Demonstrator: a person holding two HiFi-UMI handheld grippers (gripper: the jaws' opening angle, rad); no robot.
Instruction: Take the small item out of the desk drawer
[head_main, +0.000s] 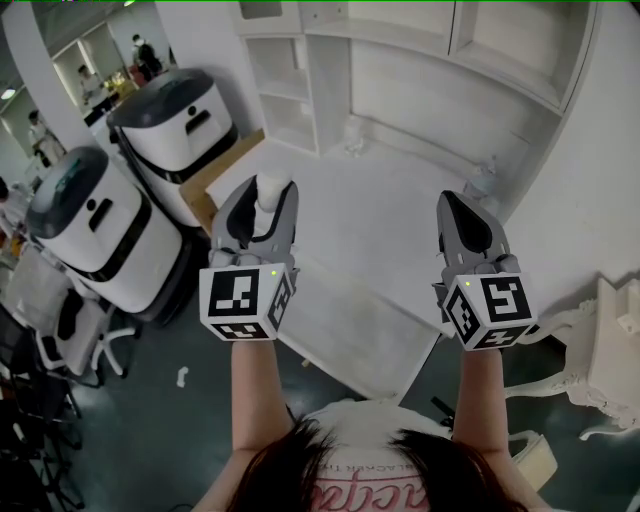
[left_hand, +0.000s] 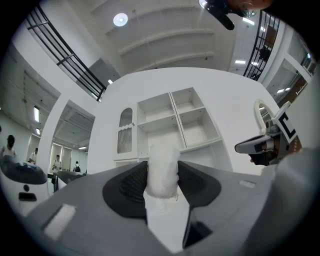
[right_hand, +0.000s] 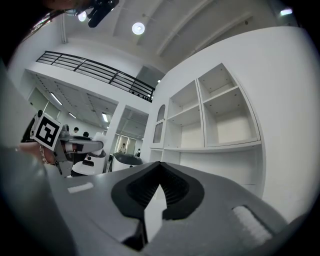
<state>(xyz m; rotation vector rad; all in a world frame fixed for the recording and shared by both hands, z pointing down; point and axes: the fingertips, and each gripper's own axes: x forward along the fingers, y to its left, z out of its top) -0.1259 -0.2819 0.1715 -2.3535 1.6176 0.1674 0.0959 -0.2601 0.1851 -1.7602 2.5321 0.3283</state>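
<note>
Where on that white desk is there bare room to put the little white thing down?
The desk top is bare in the wide stretch between the left claw, which holds the white thing, and the right claw. A small trinket stands at the back by the shelves. Left of the desk it is crowded: white machines, chairs.

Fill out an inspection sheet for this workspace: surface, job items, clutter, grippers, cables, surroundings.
Surface: white desk, top mostly bare; whether its drawer is open cannot be told.
Job's things: small white item, held clear of the desk.
Clutter: small pale objects at the desk's back, too small to identify; cardboard sheet at its left end.
Grippers: left gripper fingers closed on the small white item; right gripper shut, empty.
Cables: nothing seen.
Surroundings: white shelves above the desk; white-and-black machines at left; white chair at right; people far back.
</note>
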